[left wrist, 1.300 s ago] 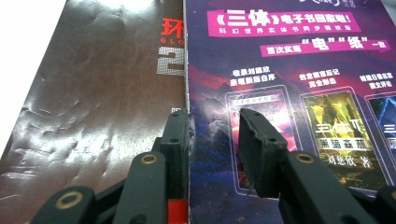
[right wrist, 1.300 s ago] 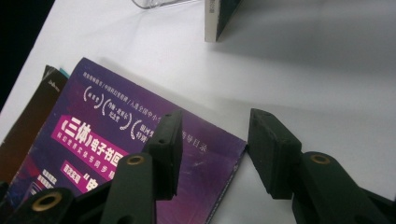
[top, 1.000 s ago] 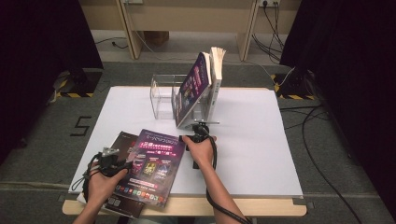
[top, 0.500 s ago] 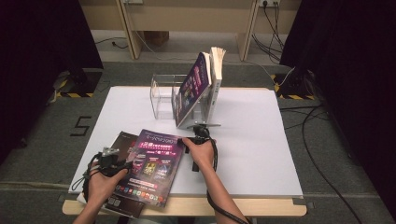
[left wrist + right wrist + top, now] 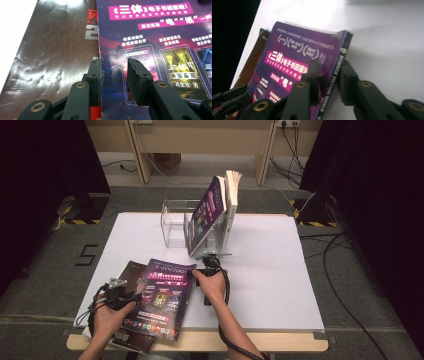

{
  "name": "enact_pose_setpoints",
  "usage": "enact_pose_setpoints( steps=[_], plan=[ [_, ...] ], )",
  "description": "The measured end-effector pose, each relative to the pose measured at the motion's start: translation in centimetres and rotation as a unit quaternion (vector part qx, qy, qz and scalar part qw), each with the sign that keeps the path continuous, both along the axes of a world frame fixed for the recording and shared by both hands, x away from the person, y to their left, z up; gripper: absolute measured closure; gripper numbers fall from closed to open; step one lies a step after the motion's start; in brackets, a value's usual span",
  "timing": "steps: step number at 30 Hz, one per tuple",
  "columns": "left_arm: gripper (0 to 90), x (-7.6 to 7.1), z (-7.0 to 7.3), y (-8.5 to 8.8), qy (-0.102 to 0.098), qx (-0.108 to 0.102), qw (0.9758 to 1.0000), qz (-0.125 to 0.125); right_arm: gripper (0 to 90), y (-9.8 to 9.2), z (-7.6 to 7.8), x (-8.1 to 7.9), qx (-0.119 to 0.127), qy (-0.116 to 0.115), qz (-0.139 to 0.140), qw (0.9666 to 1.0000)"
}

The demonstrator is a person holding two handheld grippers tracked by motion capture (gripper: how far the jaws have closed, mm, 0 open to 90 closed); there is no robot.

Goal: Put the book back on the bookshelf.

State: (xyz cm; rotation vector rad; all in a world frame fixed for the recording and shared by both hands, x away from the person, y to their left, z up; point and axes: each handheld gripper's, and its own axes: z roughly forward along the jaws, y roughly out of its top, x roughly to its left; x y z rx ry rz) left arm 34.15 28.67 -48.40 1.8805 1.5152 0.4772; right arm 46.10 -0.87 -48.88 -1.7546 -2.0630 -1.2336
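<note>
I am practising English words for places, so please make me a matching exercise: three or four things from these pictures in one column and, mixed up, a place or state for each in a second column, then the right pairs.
Things:
1. purple magazine
2. brown magazine
3. clear stand
4. right gripper

Places or states:
a. stands at the far side of the table, books leaning in it
b. lies partly under another magazine
c. jaws on either side of a spine
d. lies on top, near the front edge

Pairs: 1-d, 2-b, 3-a, 4-c
</note>
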Motion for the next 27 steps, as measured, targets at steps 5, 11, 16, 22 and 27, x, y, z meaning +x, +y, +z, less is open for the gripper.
enact_pose_setpoints(
  steps=[5,11,16,22,27],
  plan=[
    [62.6,-0.1,-0.1,0.3,0.002,-0.015,0.9999,-0.002,79.2,0.1,0.9,-0.3,0.010,-0.011,0.001,0.9999],
    [54.9,-0.3,0.2,0.4,-0.010,-0.040,0.9991,0.003,81.1,0.1,1.7,-0.8,0.035,-0.028,-0.007,0.9990],
    [52.0,-0.5,1.0,0.7,-0.036,-0.043,0.9984,0.010,83.1,-0.1,3.3,-1.4,0.038,-0.062,-0.015,0.9973],
    [51.5,-0.5,1.1,0.8,-0.040,-0.049,0.9979,0.012,84.6,-0.5,5.1,-1.8,0.025,-0.101,-0.018,0.9944],
    [51.2,-0.6,1.2,0.8,-0.045,-0.050,0.9976,0.013,84.8,-0.8,6.4,-2.3,0.010,-0.134,-0.022,0.9907]
  ],
)
